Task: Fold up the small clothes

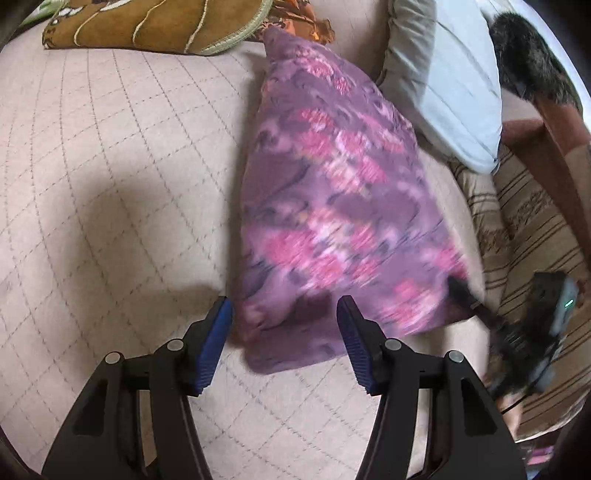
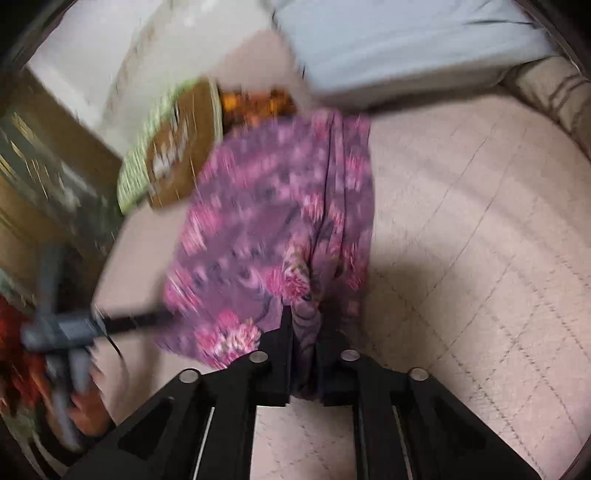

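Grippers number two, both black and tilted steeply downward over a beige quilted bedspread: the left gripper holds its blue-padded jaws partly apart with nothing pinched, while the right gripper has its jaws clamped on a bunched corner of one purple and pink floral cloth. That cloth's near corner lies between and just beyond the left jaws, the rest stretching ahead and to their right; beyond it lie one brown embroidered cushion and one pale blue pillow.

the cloth is purple with pink flower print, thin and soft. it is lifted into a rough triangle, one lower corner bunched and pinched, the near edge draping onto the quilted beige bed cover, motion-blurred in both views.
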`<state>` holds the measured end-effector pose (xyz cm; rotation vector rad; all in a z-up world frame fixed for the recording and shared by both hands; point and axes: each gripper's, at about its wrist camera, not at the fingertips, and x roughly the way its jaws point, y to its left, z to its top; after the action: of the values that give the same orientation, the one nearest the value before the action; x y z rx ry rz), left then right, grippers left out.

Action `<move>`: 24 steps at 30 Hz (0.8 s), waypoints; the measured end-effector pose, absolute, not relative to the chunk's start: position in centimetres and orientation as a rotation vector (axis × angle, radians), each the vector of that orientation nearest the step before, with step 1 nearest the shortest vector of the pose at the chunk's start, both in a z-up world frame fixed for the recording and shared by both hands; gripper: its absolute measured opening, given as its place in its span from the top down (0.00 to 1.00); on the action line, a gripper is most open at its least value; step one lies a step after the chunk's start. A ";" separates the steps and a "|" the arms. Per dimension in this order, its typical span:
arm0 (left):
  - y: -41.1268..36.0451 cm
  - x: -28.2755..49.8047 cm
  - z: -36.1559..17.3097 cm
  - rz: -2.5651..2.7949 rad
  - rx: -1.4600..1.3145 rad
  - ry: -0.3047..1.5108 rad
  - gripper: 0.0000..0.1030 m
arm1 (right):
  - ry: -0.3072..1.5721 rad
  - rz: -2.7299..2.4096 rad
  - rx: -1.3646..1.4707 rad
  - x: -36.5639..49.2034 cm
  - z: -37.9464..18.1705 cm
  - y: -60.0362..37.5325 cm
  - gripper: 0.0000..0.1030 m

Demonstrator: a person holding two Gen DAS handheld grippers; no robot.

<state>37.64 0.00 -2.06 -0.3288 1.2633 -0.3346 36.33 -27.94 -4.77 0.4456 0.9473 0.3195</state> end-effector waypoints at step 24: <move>0.0 39.5 1.5 -0.346 -0.215 1.180 0.43 | 0.918 0.208 0.595 41.8 -2.7 -30.0 0.64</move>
<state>39.49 0.05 1.53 -0.2154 1.1800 -0.3462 41.81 -30.01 -2.68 0.5947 0.9180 0.2082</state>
